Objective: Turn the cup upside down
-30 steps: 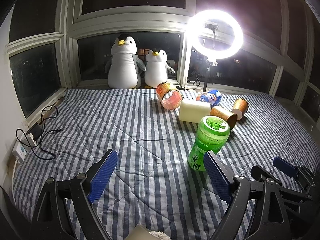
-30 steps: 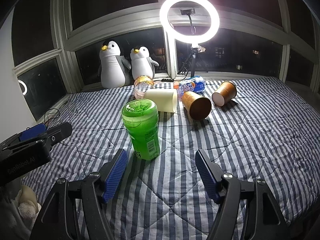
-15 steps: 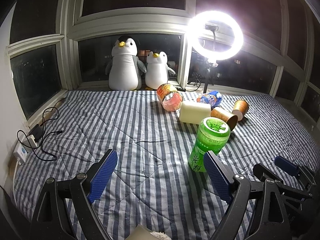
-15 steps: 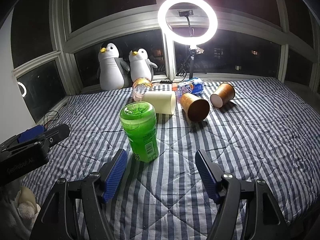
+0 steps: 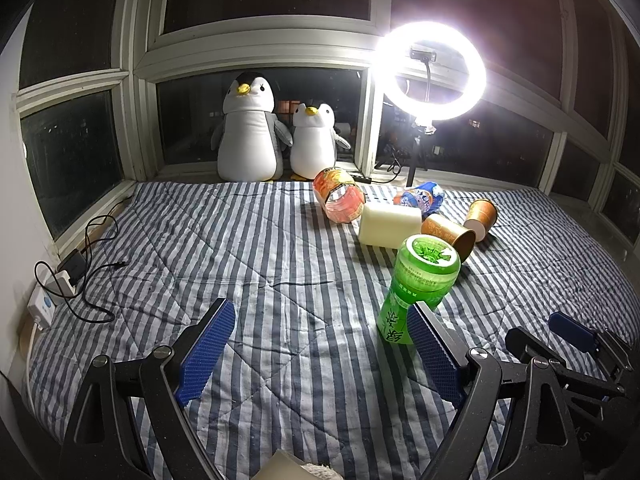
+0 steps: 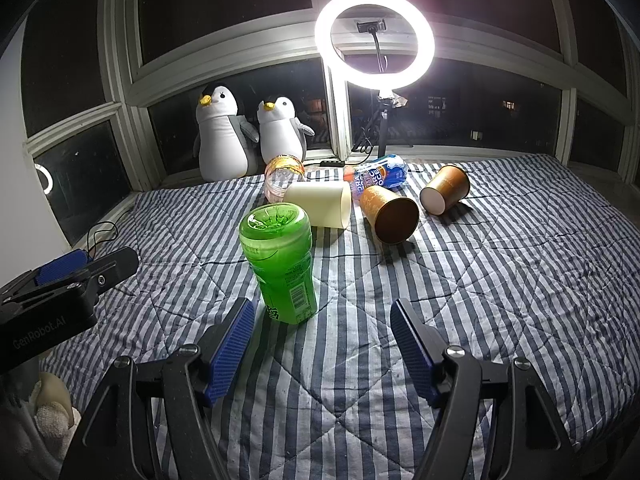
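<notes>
The striped bed (image 6: 500, 280) fills the room under dark windows, with the ring light (image 6: 374, 38) blazing at the far sill. Two plush penguins (image 5: 246, 132) stand side by side against the glass. Out in the middle, the green cup (image 6: 282, 264) stands with its closed base up and its mouth down on the quilt, leaning a little. Behind it lies a cream cup (image 6: 320, 204) on its side, then two brown paper cups (image 6: 390, 214) tipped over, a clear orange-labelled cup and a blue bottle (image 6: 380, 174) at the back. The right gripper (image 6: 322, 346) hovers just short of the green cup, fingers wide apart, holding nothing. The left gripper (image 5: 322, 354) hangs beside it, fingers equally spread, empty too.
</notes>
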{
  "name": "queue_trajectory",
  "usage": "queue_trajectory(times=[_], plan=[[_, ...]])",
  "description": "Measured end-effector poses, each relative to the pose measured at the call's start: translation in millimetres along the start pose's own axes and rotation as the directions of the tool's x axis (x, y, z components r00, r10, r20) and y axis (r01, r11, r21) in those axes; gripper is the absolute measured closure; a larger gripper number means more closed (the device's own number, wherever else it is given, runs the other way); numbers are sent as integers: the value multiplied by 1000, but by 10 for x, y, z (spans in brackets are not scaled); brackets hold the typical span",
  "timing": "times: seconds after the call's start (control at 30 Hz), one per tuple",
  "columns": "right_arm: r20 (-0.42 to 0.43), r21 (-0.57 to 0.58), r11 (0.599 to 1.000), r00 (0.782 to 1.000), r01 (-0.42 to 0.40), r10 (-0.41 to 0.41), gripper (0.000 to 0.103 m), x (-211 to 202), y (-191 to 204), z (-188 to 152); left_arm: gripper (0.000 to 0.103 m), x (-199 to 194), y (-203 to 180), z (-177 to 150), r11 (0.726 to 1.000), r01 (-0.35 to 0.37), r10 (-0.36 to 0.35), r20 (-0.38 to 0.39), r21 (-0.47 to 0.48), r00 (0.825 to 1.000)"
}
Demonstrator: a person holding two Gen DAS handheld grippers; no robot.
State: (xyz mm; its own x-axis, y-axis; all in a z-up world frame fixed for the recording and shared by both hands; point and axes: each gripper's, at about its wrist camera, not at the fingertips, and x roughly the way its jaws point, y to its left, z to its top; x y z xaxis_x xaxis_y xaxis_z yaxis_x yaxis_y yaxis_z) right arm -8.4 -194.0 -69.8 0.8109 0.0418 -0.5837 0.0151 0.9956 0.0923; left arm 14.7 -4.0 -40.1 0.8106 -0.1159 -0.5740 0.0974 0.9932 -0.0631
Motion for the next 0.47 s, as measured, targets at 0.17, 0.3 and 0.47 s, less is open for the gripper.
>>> queue_trajectory(times=[0.17, 0.3, 0.47], plan=[[0, 0, 1000, 1000, -1, 1, 36, 2, 0, -1, 13, -4, 3, 2, 1000, 0, 0, 1, 0, 1000], [-1, 1, 1000, 1000, -1, 1, 36, 0, -1, 0, 13, -1, 2, 0, 1000, 0, 0, -1, 0, 1000], [-2, 1, 1000, 1000, 0, 0, 36, 3, -8, -3, 10, -17, 6, 30, 1000, 4, -4, -2, 2, 1000]])
